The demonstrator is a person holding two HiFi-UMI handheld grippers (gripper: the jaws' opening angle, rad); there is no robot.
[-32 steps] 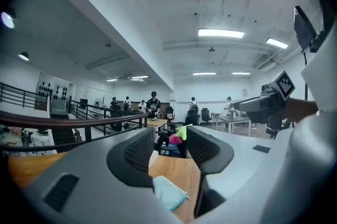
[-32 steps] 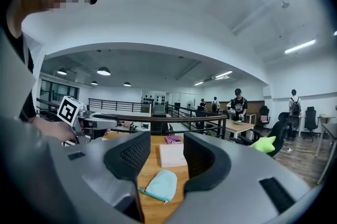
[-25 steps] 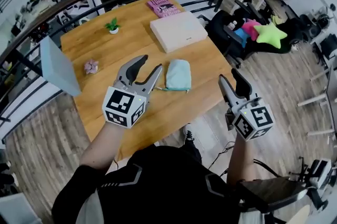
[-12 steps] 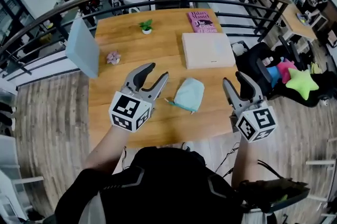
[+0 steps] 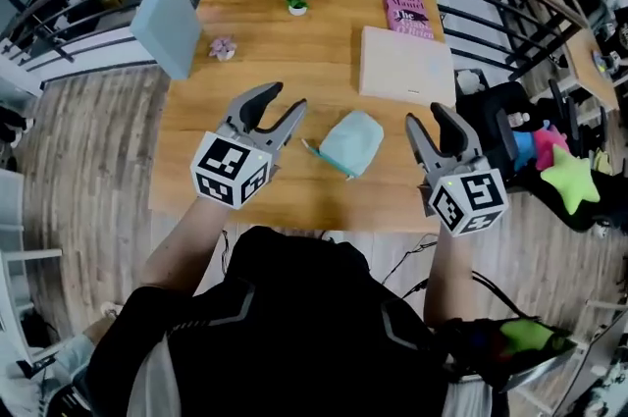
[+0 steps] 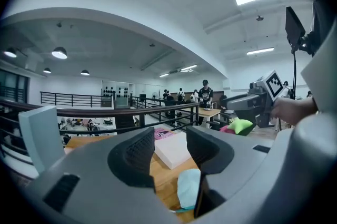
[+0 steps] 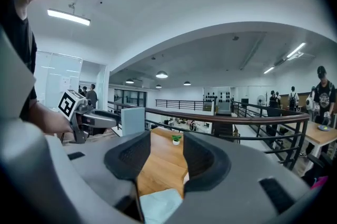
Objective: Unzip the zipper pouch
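Both claws stayed wide apart and empty, as before: the left claw (image 5: 285, 99) just left of the one teal zipper pouch (image 5: 351, 141), the right claw (image 5: 425, 115) just right of it. The pouch lay flat on the bench (image 5: 285, 52). Beyond it sat one pale box (image 5: 405, 66), one pink book (image 5: 409, 13) and one potted plant (image 5: 296, 2).

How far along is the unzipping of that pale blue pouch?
Nothing looks done: the pouch lies on the table, apparently zipped. In hand: the left claw and right claw hover open either side, touching nothing. Remaining: grip the pouch, catch the zipper pull, slide it open.
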